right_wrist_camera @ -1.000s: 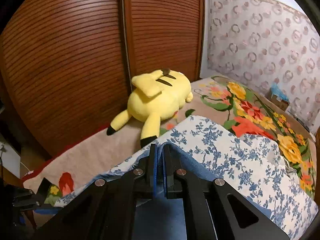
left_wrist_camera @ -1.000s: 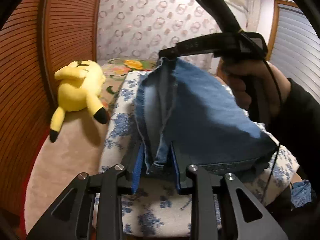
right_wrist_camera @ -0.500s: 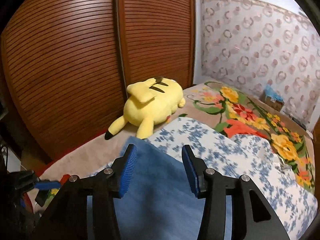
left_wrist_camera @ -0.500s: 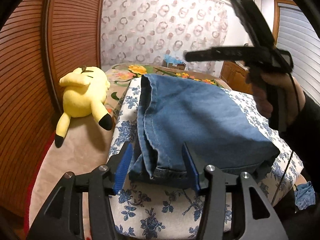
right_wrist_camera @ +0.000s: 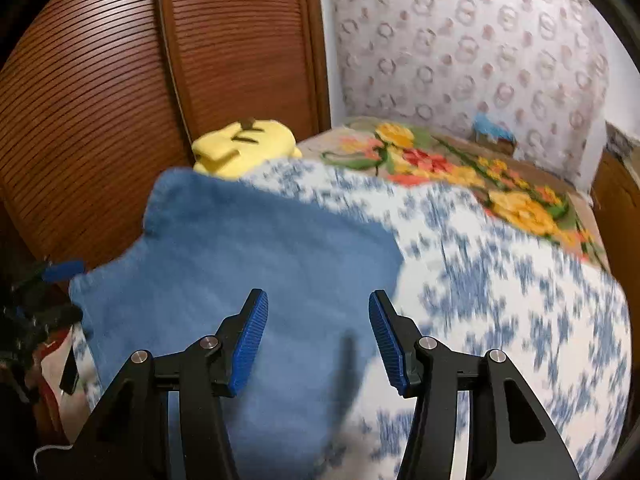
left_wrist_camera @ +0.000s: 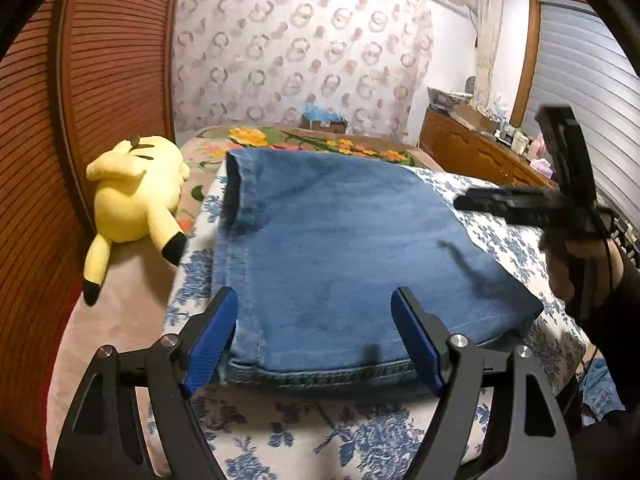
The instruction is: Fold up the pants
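— Where are the jeans [left_wrist_camera: 344, 256]?
— Folded flat on the blue-flowered quilt [left_wrist_camera: 304, 436], beside a yellow plush [left_wrist_camera: 136, 200] on the bed.

— And the left gripper [left_wrist_camera: 316, 336]?
— Angled down at the near hem, its jaws have just been opening; they stand wide apart, pads off the denim, hem between them.

— The right gripper [right_wrist_camera: 318, 340]?
— Tilted down over the jeans' right side, jaws apart after just opening, nothing clamped. From the left camera, a dark-sleeved hand [left_wrist_camera: 576, 256] grips its handle at the right, fingers level over the quilt. The right view is blurred.
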{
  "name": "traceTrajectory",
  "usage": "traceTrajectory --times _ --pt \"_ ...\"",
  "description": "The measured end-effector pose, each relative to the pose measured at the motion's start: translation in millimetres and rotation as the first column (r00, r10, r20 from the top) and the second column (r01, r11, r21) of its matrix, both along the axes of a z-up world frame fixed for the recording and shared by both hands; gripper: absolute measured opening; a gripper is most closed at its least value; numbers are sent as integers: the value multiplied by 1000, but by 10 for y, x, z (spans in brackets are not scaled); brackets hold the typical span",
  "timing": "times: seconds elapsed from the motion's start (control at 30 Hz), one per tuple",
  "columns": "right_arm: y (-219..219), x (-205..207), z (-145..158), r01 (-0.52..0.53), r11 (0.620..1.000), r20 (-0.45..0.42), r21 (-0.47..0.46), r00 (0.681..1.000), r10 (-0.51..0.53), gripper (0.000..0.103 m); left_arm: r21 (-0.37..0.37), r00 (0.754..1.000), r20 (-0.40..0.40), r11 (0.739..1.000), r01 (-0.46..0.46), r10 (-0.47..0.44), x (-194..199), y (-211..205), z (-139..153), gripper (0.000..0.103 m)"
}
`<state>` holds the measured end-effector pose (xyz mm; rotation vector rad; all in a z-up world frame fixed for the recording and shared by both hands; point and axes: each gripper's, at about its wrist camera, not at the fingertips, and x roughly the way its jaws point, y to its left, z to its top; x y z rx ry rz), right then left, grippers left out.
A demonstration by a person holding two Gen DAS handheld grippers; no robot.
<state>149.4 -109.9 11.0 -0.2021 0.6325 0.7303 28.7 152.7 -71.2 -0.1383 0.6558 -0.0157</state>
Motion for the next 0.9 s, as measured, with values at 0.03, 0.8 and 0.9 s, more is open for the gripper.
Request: traceTrajectory --times 0.03,0.8,0.9 --pt "-35 -30 -56 6 1000 -14 -7 1000 -6 55 4 1000 -3 1000 2 -2 19 -22 -10 80" --pt "-56 -40 -477 9 999 -156 49 988 -1 55 25 999 -33 999 39 -38 154 -278 -88 80" --pt "-41 -45 -501 0 998 -160 60 987 10 55 23 999 -34 999 44 -43 161 -294 -88 80"
